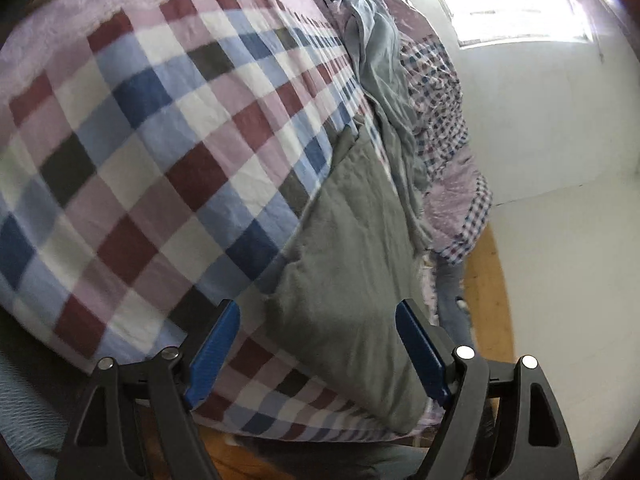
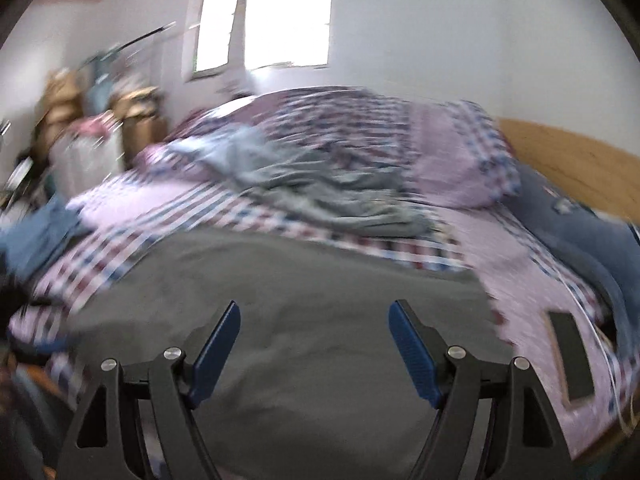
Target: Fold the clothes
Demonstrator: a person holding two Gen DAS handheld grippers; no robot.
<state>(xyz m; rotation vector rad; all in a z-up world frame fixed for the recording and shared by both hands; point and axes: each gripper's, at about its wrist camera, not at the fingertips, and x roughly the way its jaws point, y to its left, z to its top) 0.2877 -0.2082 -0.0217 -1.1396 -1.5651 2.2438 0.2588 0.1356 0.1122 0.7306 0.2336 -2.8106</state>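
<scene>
A grey garment [image 1: 352, 272] lies flat on the checked bedspread [image 1: 152, 152], reaching to the bed's near edge. My left gripper [image 1: 318, 312] hovers over its near end, open, with nothing between the blue pads [image 1: 216, 352]. In the right wrist view the same grey garment [image 2: 304, 320] spreads wide over the bed, and my right gripper [image 2: 314, 312] hangs just above it, open and empty. This view is blurred by motion. Crumpled grey-blue clothes [image 2: 320, 188] lie in a heap further back on the bed.
A pink pillow [image 2: 452, 160] and a bunched checked quilt sit at the head of the bed. Blue jeans [image 2: 580, 224] lie along the right side, near a dark phone [image 2: 568, 356]. The wooden bed frame [image 2: 576, 164], white walls, a bright window [image 2: 264, 12] and cluttered shelves [image 2: 80, 120] surround the bed.
</scene>
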